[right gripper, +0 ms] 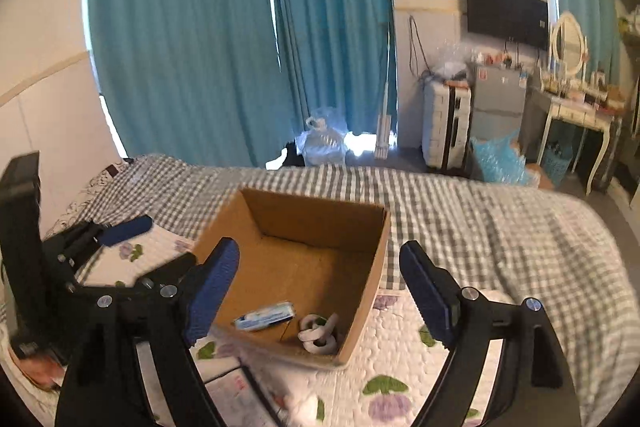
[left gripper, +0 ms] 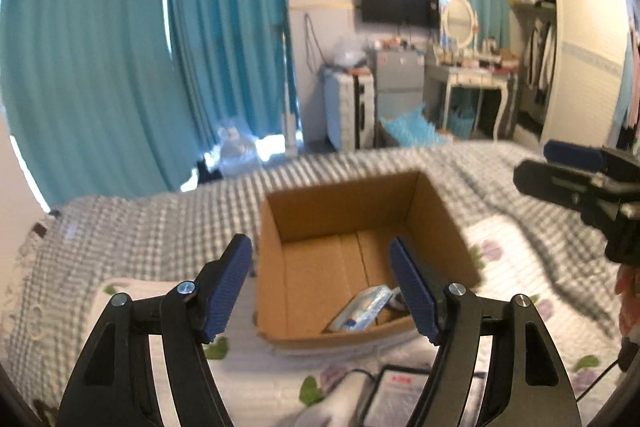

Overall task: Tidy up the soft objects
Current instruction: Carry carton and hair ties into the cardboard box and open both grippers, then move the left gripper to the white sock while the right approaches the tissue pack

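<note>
Checked bedspread point(right gripper: 500, 227) carrying open cardboard box point(right gripper: 320, 215). Showing white knotted rope point(right gripper: 318, 335) beside blue packet point(right gripper: 264, 315) only in right view; left view catching packet alone. Left gripper point(left gripper: 320, 285) and right gripper point(right gripper: 320, 287) both hovering spread wide, empty, box contents lying below and between fingertips.

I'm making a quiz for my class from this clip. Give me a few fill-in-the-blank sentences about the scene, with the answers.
1. The cardboard box sits on the ____.
2. Both the left gripper and right gripper are ____ and hold nothing.
3. The blue-and-white packet and the white knotted item lie ____ the box.
4. The curtains are ____ in color.

Answers: bed; open; inside; teal
</note>
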